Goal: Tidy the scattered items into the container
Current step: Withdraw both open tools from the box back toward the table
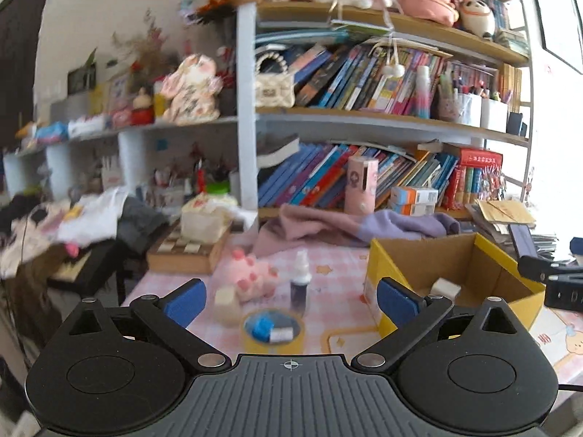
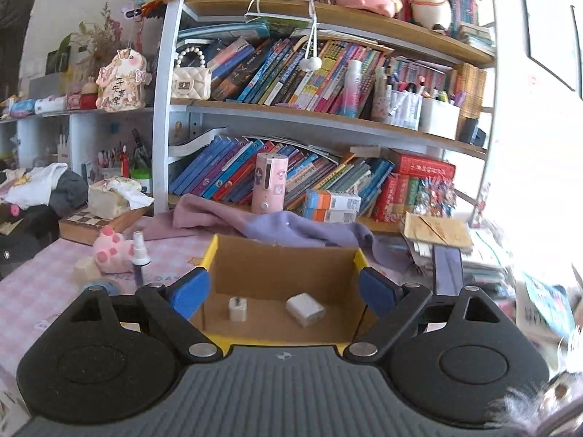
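We hold both grippers empty, jaws wide: the left gripper (image 1: 291, 300) over one tape roll (image 1: 273, 331), one spray bottle (image 1: 300, 280) and one pink plush (image 1: 253, 276); the right gripper (image 2: 284, 293) over the cardboard box (image 2: 280, 255). In it lie two white chargers (image 2: 305, 309); no label reads clearly.

A pink-checked table (image 1: 328, 273) carries a cardboard box (image 1: 455, 266), spray bottle (image 1: 299, 284), tape roll (image 1: 273, 329) and pink plush (image 1: 251, 276).
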A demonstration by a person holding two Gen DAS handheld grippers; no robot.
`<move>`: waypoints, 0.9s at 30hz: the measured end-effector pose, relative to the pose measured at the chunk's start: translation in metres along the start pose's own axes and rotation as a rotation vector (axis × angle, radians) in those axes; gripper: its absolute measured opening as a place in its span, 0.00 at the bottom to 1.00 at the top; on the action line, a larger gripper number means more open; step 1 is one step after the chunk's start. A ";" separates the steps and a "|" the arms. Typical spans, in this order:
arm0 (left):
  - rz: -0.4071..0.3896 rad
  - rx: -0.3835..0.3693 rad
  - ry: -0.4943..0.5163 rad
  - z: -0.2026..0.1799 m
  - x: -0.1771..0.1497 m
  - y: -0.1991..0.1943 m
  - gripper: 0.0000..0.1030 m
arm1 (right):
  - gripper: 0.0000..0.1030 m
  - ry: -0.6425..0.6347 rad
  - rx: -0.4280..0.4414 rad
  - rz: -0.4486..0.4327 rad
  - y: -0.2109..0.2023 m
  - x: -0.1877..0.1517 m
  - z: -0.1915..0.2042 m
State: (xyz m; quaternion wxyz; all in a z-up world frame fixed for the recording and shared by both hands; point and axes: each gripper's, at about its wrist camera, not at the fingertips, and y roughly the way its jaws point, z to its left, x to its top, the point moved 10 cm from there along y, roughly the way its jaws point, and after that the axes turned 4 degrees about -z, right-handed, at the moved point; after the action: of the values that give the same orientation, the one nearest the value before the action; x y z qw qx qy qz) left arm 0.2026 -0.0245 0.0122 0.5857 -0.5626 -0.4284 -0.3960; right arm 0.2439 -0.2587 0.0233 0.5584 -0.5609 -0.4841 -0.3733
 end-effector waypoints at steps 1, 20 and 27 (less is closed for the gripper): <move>0.011 -0.001 0.001 0.005 -0.005 -0.003 0.98 | 0.87 0.002 -0.001 0.002 -0.007 -0.005 0.009; 0.105 0.003 0.111 0.056 -0.061 -0.045 0.98 | 0.85 -0.044 0.247 0.151 -0.034 -0.045 0.145; 0.134 0.019 0.065 0.075 -0.066 -0.044 0.98 | 0.85 -0.060 0.272 0.173 -0.033 -0.045 0.161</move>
State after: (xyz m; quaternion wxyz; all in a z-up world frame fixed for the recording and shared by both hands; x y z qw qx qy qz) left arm 0.1357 0.0471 -0.0368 0.6299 -0.5711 -0.3745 -0.3699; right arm 0.1816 -0.1079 -0.0265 0.6447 -0.5305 -0.4963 -0.2379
